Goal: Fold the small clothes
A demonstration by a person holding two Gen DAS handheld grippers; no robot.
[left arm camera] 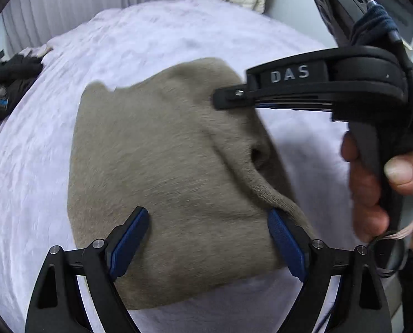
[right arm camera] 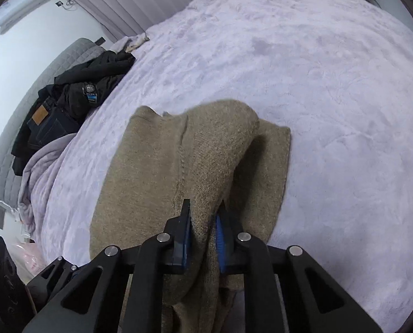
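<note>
Your right gripper (right arm camera: 202, 222) pinches a raised fold of the tan knit garment (right arm camera: 178, 172) on the lavender blanket (right arm camera: 331, 97), while your left gripper (left arm camera: 209, 238) spreads wide, garment stretching toward twelve o'clock.

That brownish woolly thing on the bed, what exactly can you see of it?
The taupe knitted garment looks soft and fuzzy, with a raised seam running along it and a ribbed edge. It lies mostly flat on the pale lilac fleecy bedspread, partly folded. One fold is lifted into a ridge, pinched by the right gripper, whose jaws are shut on it. The left gripper hovers over its near part with jaws wide open, gripping nothing.
</note>
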